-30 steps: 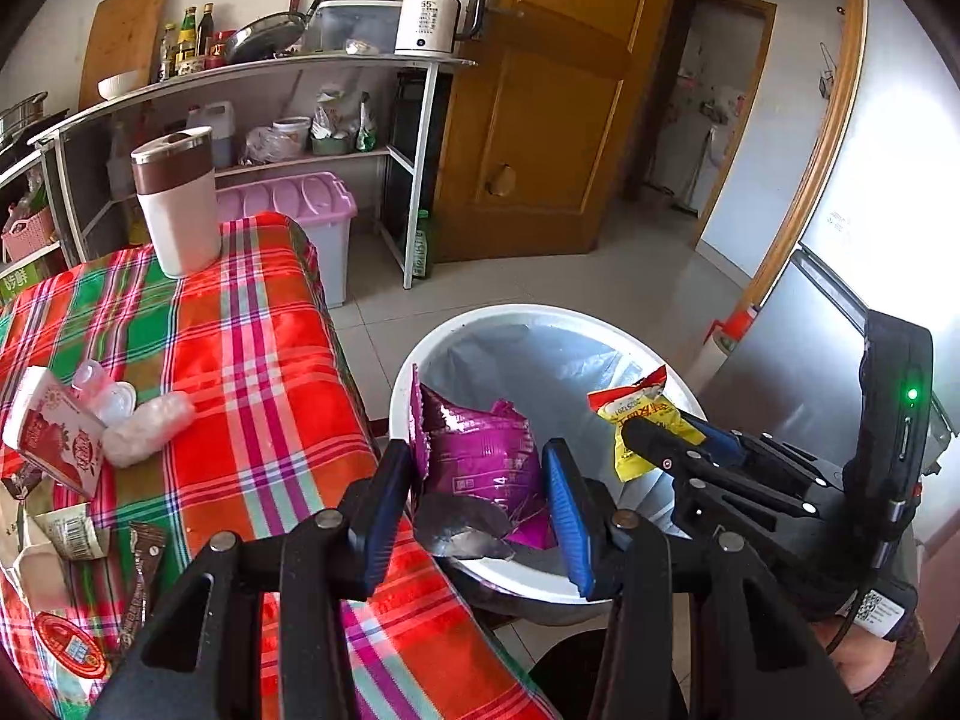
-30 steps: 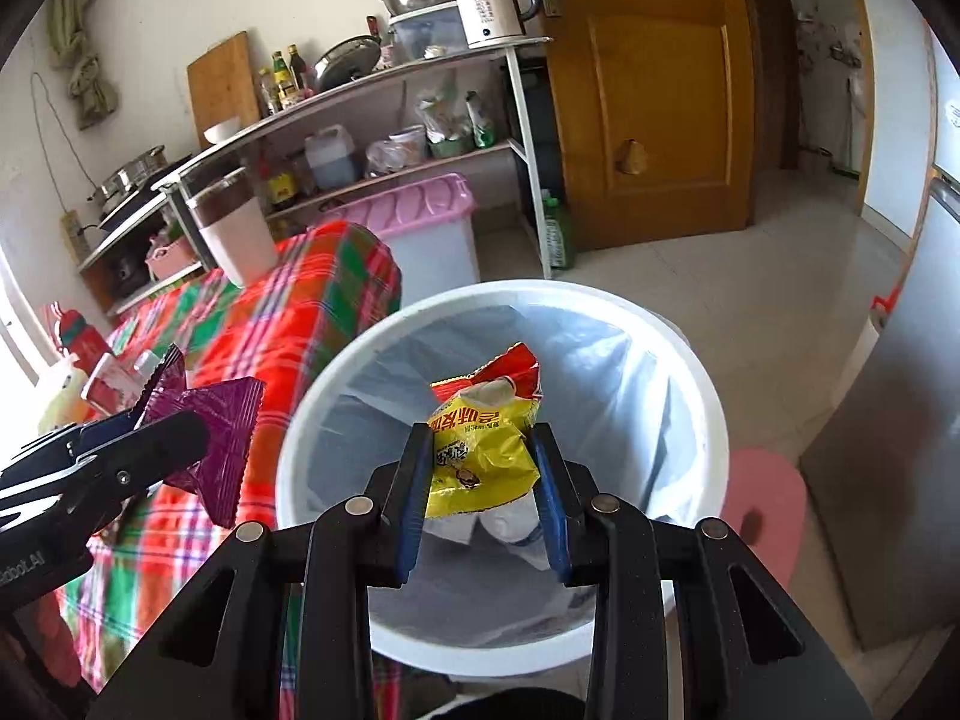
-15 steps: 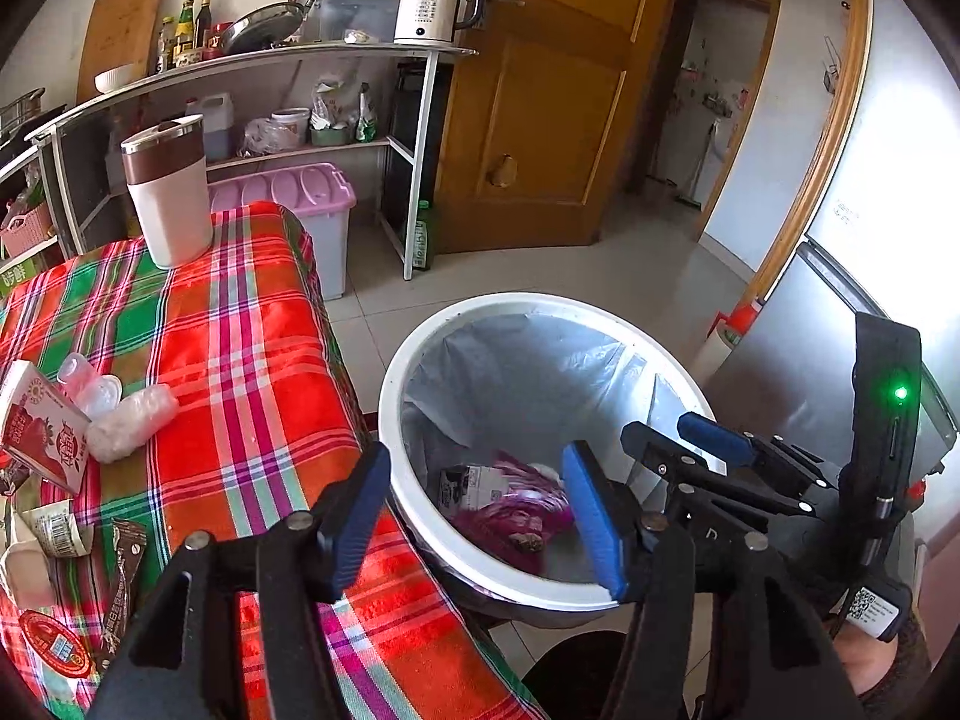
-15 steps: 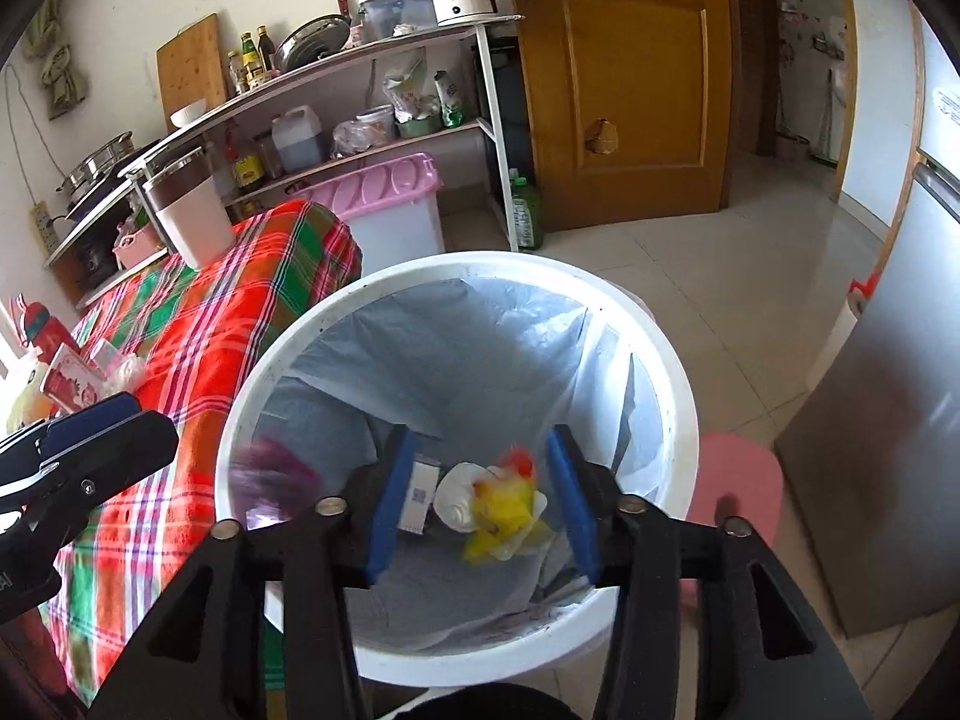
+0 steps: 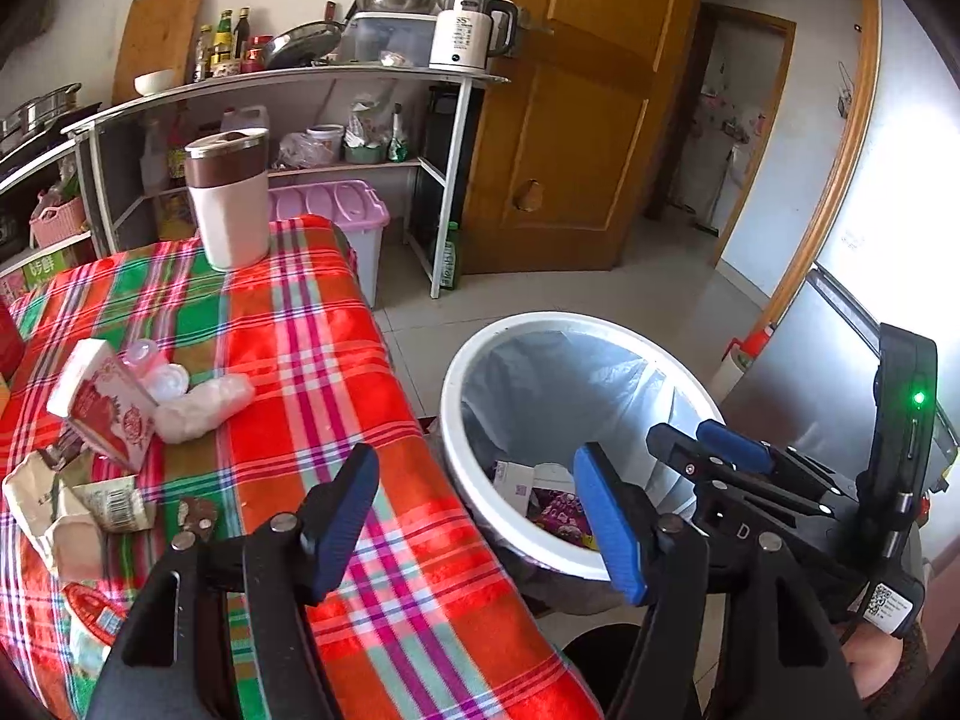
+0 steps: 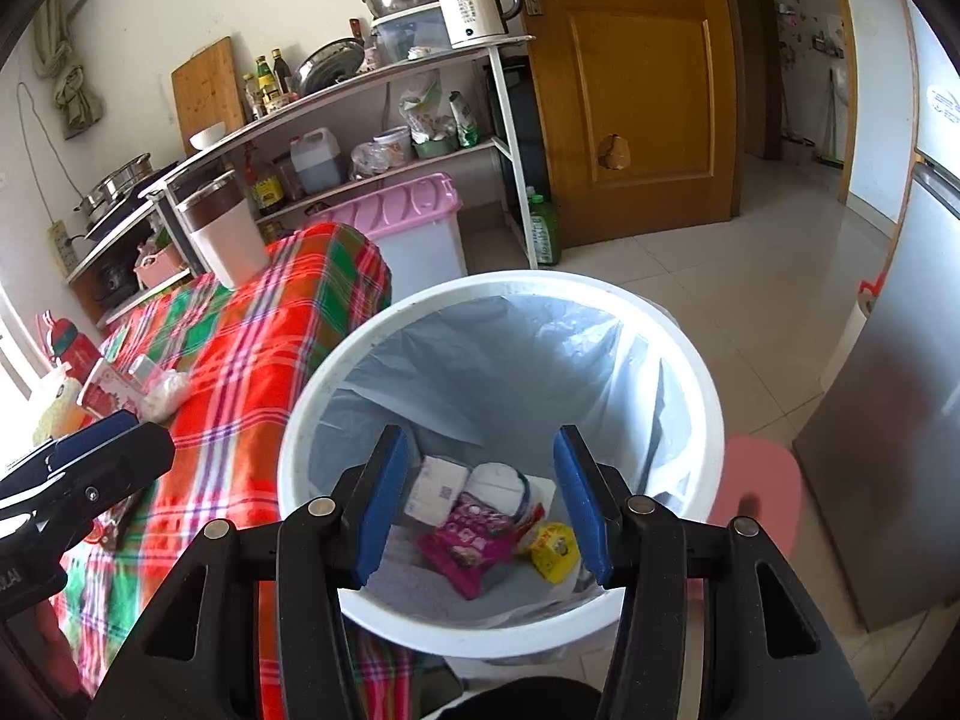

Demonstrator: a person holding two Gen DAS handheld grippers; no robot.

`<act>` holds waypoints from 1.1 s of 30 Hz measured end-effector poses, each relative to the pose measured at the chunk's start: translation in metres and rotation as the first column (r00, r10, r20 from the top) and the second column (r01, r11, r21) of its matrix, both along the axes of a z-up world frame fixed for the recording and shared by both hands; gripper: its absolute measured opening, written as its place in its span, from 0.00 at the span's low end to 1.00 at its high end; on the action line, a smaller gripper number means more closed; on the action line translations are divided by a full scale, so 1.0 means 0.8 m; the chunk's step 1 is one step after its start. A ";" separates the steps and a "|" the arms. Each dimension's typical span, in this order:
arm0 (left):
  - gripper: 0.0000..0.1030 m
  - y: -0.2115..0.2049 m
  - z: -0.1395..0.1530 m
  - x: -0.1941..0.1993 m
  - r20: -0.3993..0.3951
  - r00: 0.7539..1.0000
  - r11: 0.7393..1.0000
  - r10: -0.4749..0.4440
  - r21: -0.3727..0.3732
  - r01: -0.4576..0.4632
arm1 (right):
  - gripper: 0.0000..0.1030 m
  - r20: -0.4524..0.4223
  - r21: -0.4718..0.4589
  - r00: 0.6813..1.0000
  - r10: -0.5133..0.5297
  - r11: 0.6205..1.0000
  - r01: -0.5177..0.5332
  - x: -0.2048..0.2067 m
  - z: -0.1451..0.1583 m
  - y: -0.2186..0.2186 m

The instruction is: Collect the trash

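Observation:
The white trash bin (image 6: pixel 690 360) with a grey liner stands on the floor beside the table; it also shows in the left wrist view (image 5: pixel 456 372). A purple wrapper (image 6: pixel 471 543), a yellow snack bag (image 6: pixel 555 549) and white cartons (image 6: pixel 435 489) lie at its bottom. My right gripper (image 6: pixel 483 510) is open and empty above the bin. My left gripper (image 5: pixel 477 525) is open and empty over the table's edge next to the bin. Trash lies on the plaid tablecloth (image 5: pixel 312 360): a red-and-white carton (image 5: pixel 102 405), a crumpled plastic wad (image 5: pixel 204 405), paper wrappers (image 5: pixel 72 510).
A white-and-brown canister (image 5: pixel 228 198) stands at the table's far end. Behind are a metal shelf rack (image 5: pixel 336 78) with a kettle and pots, a pink-lidded storage box (image 5: pixel 336 210) and a wooden door (image 5: pixel 558 120). A steel fridge (image 6: pixel 900 420) and a pink stool (image 6: pixel 759 498) are right of the bin.
Both grippers opened: the purple wrapper dropped from the left one and the yellow bag from the right one into the bin. The left gripper has shifted left over the table edge.

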State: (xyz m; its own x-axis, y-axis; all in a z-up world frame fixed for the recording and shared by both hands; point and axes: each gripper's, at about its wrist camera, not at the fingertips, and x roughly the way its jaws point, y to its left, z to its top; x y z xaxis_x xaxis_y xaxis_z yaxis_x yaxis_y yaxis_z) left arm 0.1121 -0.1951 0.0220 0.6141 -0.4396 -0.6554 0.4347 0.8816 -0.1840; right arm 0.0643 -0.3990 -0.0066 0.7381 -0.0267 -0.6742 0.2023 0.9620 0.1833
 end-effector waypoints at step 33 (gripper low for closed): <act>0.73 0.290 -0.037 -0.022 -0.057 0.889 0.889 0.454 -0.028 -0.456 | 0.55 -0.024 0.025 0.944 0.330 0.944 -0.329 0.028 -0.020 0.222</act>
